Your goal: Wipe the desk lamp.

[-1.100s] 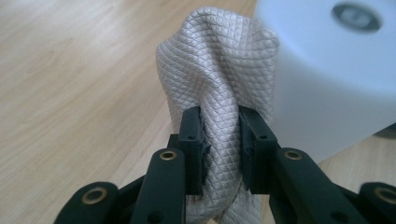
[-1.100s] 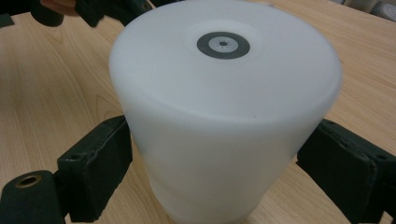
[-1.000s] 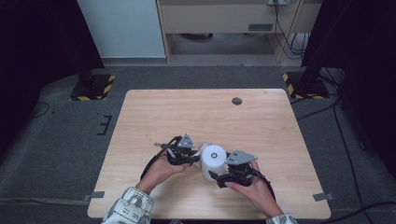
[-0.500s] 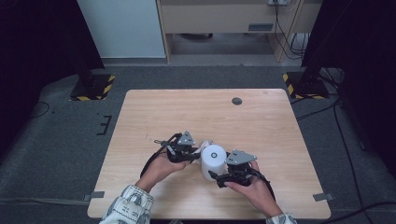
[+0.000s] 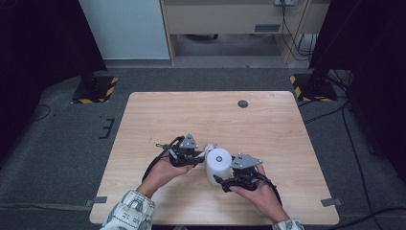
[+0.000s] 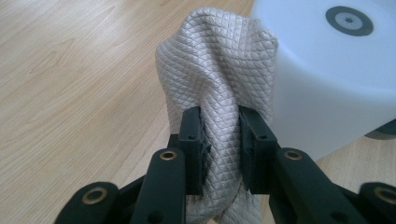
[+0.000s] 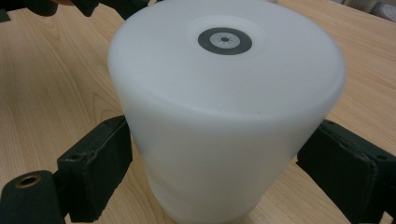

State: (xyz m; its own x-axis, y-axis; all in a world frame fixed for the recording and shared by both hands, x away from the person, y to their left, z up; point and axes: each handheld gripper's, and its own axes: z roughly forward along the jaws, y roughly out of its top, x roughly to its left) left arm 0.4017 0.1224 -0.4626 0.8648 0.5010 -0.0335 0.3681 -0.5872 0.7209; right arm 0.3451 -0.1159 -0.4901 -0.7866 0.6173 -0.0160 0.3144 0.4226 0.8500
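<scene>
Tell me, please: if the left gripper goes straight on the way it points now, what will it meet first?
Most likely the white container. The left gripper, shut on the cloth, points toward its side, and the cloth already seems to lie against that wall, though depth is unclear.

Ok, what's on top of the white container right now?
The white container carries just a small dark round disc at the centre of its top. The quilted cloth in the left tool is against its side, hiding that part of the wall.

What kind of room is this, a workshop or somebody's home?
Probably a lab or recording studio: a lone wooden table on grey carpet, black curtains on both sides, hazard-striped stand bases and loose cables.
</scene>
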